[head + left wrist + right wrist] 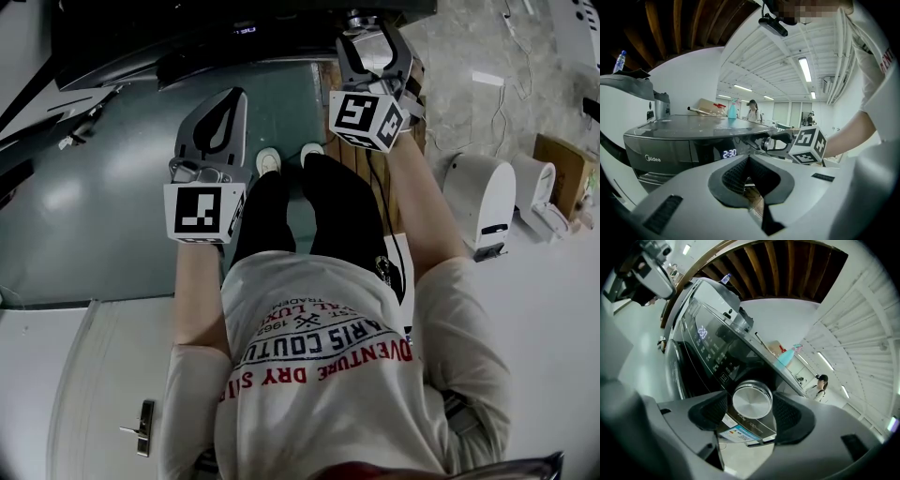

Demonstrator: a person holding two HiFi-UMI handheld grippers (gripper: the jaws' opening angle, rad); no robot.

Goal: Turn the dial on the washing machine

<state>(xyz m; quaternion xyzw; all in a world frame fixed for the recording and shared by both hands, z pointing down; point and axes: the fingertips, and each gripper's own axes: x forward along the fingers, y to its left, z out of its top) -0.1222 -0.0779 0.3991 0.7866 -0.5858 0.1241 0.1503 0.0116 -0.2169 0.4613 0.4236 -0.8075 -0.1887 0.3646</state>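
The dark grey washing machine (141, 42) stands in front of me, its display (729, 153) lit. Its round silver dial (752, 400) sits between the two dark pads (712, 411) of my right gripper (751, 405), with a thin gap showing on each side. The jaws stand wide around the dial. From the head view, my right gripper (370, 23) reaches to the panel at the top. My left gripper (232, 94) hangs lower and away from the machine, shut with nothing in it. Its closed tips (749, 158) point at the panel.
White appliances (480, 202) and a cardboard box (562, 169) stand on the floor to the right. A blue bottle (732, 108) and other items lie on the machine's top. A person (752, 110) stands far behind. My white shoes (269, 161) are close to the machine's front.
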